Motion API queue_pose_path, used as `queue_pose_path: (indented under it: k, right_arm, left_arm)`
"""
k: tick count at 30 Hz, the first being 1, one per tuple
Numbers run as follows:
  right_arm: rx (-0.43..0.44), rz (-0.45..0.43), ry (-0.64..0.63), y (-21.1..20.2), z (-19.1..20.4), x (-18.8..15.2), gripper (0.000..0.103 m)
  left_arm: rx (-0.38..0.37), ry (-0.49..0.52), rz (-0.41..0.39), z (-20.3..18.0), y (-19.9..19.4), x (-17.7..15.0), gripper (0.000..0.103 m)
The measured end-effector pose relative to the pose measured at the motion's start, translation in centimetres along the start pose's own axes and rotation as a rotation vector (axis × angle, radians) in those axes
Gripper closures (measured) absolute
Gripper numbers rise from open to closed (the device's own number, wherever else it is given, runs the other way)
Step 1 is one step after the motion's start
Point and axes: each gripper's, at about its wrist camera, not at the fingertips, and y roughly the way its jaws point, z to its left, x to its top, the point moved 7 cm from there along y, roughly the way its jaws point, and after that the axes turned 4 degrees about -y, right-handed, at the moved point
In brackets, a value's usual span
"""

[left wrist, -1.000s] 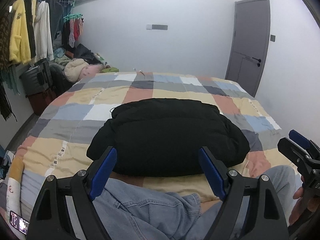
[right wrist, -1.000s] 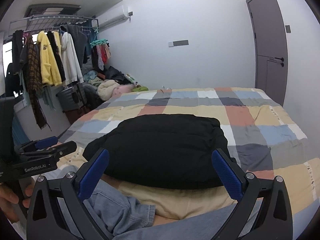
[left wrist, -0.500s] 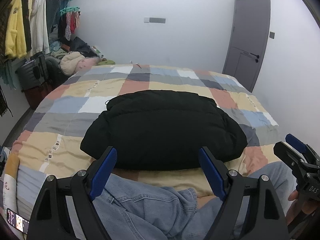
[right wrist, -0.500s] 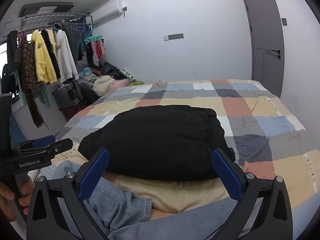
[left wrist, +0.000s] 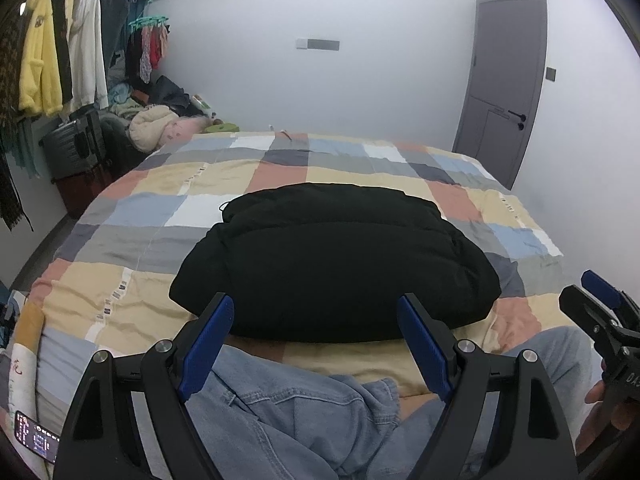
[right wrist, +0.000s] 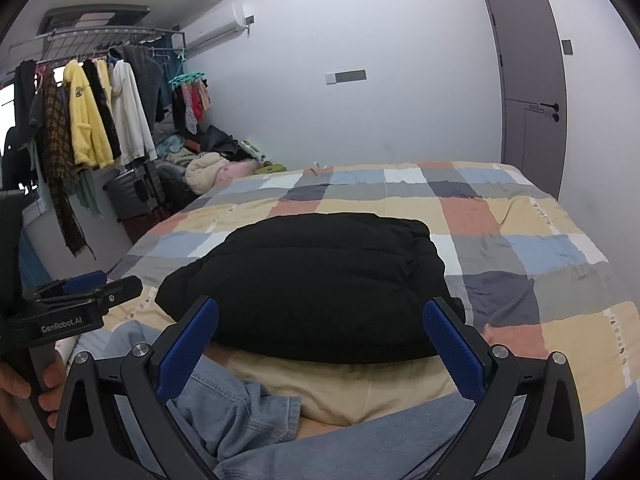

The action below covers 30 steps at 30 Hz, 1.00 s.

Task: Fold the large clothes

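Observation:
A black puffer jacket (left wrist: 336, 260) lies folded into a compact mound on the checked bedspread (left wrist: 168, 216); it also shows in the right wrist view (right wrist: 312, 280). My left gripper (left wrist: 316, 340) is open and empty, held above the near edge of the bed, short of the jacket. My right gripper (right wrist: 320, 344) is open and empty, also just short of the jacket's near edge. Each gripper shows at the side of the other's view, the right one (left wrist: 600, 320) and the left one (right wrist: 80, 296).
The person's legs in blue jeans (left wrist: 280, 412) are in the foreground below both grippers. A clothes rack with hanging garments (right wrist: 92, 116), suitcases (left wrist: 72, 148) and a pile of clothes stand left of the bed. A grey door (left wrist: 504, 80) is at the back right. A phone (left wrist: 36, 436) lies bottom left.
Both grippers shifted and tilted a little, so the view moved slightly. The jacket has not moved. Both grippers stayed open.

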Motion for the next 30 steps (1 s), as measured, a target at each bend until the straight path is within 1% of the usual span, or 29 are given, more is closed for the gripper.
queue_pose_path:
  k: [3, 6, 30]
  right_arm:
    - [-0.003, 0.002, 0.003, -0.12, -0.11, 0.00, 0.000]
    - [-0.003, 0.005, 0.011, -0.07, -0.22, 0.04, 0.000]
    - [0.002, 0.001, 0.016, -0.13, 0.12, 0.06, 0.000]
  left_arm:
    - [0.008, 0.009, -0.002, 0.03, -0.04, -0.01, 0.019]
    - [-0.001, 0.004, 0.004, -0.05, -0.03, -0.10, 0.019]
    - [-0.010, -0.005, 0.008, -0.18, -0.18, -0.27, 0.019]
